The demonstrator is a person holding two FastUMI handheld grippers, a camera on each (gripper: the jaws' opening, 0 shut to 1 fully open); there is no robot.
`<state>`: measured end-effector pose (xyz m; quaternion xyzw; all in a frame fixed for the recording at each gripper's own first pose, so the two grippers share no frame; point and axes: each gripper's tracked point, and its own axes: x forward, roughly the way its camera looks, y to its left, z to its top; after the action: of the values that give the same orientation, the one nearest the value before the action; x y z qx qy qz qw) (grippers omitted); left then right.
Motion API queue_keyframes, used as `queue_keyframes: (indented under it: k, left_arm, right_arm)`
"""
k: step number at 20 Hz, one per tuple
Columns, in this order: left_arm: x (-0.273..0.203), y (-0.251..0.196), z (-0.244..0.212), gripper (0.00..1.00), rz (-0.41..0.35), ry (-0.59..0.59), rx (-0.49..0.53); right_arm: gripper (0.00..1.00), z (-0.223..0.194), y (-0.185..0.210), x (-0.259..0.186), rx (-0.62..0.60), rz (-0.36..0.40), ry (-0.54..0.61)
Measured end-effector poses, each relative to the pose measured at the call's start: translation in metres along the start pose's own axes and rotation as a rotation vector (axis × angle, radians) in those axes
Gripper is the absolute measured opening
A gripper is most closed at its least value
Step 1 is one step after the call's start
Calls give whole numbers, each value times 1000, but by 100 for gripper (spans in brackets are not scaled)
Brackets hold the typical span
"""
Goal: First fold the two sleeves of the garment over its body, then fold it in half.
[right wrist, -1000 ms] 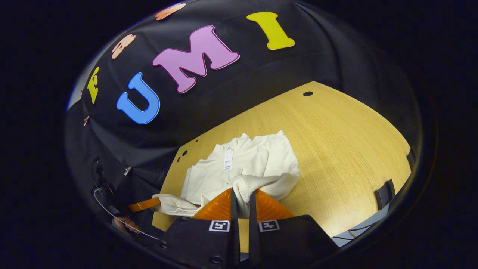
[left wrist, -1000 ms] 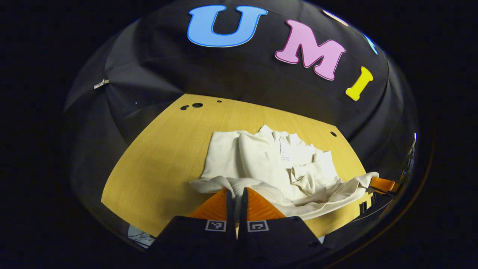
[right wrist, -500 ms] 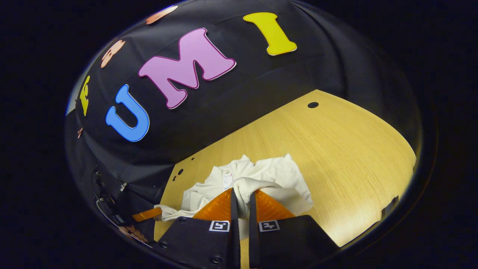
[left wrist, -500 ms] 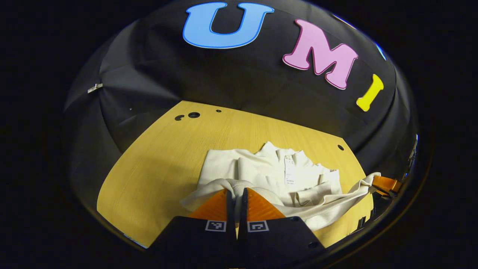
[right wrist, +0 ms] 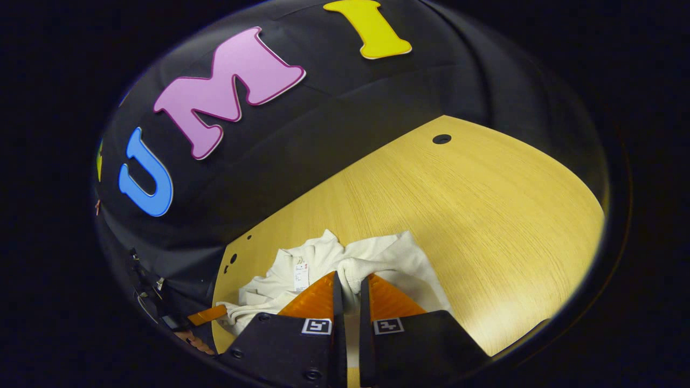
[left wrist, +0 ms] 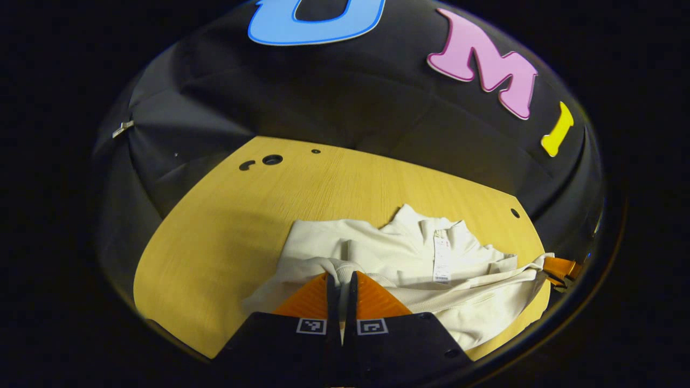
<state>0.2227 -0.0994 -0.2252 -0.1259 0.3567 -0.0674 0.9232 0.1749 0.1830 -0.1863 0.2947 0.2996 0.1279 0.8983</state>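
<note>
A cream garment (left wrist: 399, 258) lies on the wooden table (left wrist: 226, 226), its sleeves folded in over its body and a white tag (left wrist: 442, 258) near the collar. My left gripper (left wrist: 340, 277) is shut on the garment's ribbed hem, lifted above the body. My right gripper (right wrist: 347, 277) is shut on the hem's other corner, with the garment (right wrist: 323, 264) and its tag (right wrist: 301, 275) beneath and beyond it. In the left gripper view the right gripper (left wrist: 560, 267) holds the cloth at the far right. In the right gripper view the left gripper (right wrist: 207, 315) holds it at the lower left.
Small round holes (left wrist: 272, 159) mark the table's far left corner, and one hole (right wrist: 441, 139) sits near its far right. The booth's black cloth wall rises right behind the table. Bare wood (right wrist: 485, 215) stretches to the right of the garment.
Both grippers have carried the hem forward over the garment toward the collar. The folded sleeves on the body are now covered by the lifted lower half.
</note>
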Motion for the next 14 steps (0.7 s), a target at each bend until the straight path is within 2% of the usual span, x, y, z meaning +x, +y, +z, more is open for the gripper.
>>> queue_keyframes:
  k: [5,11,13,14]
  left_arm:
    - [36,9,-17,6,39,81,-3]
    - [52,17,-29,6,42,116,27]
    - [52,17,-28,7,39,117,31]
    - [53,18,-28,7,35,124,26]
  right_arm:
    - [13,-20,-17,40,2,-43,75]
    - [13,-44,-33,64,-5,-87,146]
    - [16,-50,-37,70,1,-95,160]
    - [21,-49,-39,71,10,-103,160]
